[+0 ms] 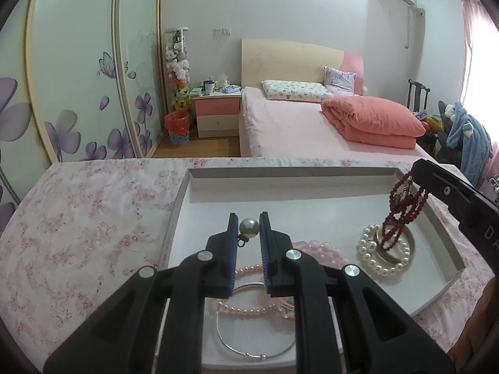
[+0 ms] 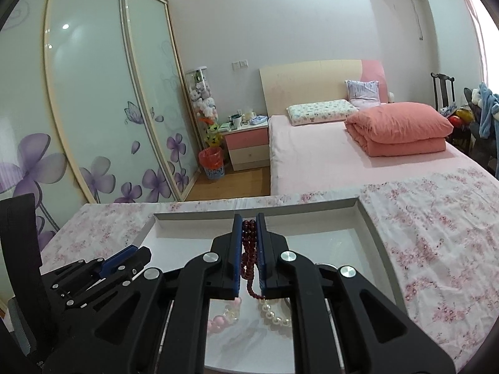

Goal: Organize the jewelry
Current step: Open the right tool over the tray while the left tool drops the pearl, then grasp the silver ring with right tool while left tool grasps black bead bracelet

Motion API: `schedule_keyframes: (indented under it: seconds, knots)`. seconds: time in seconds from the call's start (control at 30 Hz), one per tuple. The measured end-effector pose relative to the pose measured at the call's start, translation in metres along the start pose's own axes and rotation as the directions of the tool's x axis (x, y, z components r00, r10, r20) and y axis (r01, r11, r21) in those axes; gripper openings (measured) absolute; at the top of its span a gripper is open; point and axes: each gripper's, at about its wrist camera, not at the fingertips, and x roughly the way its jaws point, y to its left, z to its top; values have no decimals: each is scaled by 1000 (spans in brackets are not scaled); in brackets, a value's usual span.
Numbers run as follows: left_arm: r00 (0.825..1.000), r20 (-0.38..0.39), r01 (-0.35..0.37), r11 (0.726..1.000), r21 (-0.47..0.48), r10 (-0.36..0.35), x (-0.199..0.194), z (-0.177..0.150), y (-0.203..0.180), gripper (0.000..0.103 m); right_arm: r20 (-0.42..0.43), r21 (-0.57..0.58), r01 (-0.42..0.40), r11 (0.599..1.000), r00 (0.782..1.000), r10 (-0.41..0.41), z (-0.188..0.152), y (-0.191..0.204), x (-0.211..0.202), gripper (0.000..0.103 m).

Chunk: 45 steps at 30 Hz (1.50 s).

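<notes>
The left gripper (image 1: 249, 229) pinches a pearl pendant (image 1: 248, 228) above the white tray (image 1: 343, 173), and the right gripper (image 2: 249, 233) clamps a dark red bead strand (image 2: 248, 243), lifted probably so it hangs untangled over the other jewelry.

Right gripper (image 2: 249, 243) jaws clamped on dark red bead strand (image 2: 249, 249), loop hanging below over white tray (image 2: 368, 218); pearl bracelet (image 2: 276, 313) and pink beads (image 2: 216, 322) on tray floor; left gripper (image 2: 124, 257) at tray's left edge; floral cloth (image 2: 436, 243) under tray
</notes>
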Motion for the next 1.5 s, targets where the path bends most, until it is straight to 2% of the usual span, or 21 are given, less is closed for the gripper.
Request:
schedule_keyframes:
  seconds: [0.23, 0.3, 0.33, 0.4, 0.43, 0.53, 1.13, 1.3, 1.37, 1.5]
  knots:
    - [1000, -21, -6, 1000, 7, 6, 12, -2, -2, 15, -31, 47, -12, 999, 999, 14, -6, -8, 10, 10]
    - [1000, -29, -11, 1000, 10, 11, 16, -3, -2, 15, -40, 65, -14, 998, 999, 17, -8, -10, 11, 13]
    - [999, -29, -14, 1000, 8, 14, 17, -3, -2, 16, -43, 69, -17, 997, 999, 20, -9, -11, 12, 17]
    - [999, -35, -17, 1000, 4, 17, 19, -4, 0, 23, -36, 75, -13, 997, 999, 16, -9, -13, 11, 45]
    - [999, -36, -19, 1000, -4, 19, 20, -4, 2, 31, -25, 79, -8, 997, 1000, 10, -9, -14, 9, 48]
    - [999, -40, -19, 1000, -22, 18, 21, -4, 5, 35, -8, 88, -12, 996, 1000, 12, -7, -17, 5, 48]
    - [999, -46, -19, 1000, -23, 18, 21, -7, 6, 35, 9, 100, -16, 995, 1000, 15, -4, -25, 2, 48]
    - [999, -37, -19, 999, -32, 17, 9, -11, 14, 37, 8, 83, -19, 996, 1000, 18, -1, -17, -3, 48]
    - [999, -31, -27, 999, -37, 26, 3, -12, 19, 40, -3, 64, -13, 998, 1000, 14, -4, -12, -5, 48]
    - [999, -25, -42, 997, -66, 41, -14, -17, 34, 41, -34, 17, -11, 1000, 999, 12, -11, -3, -12, 48]
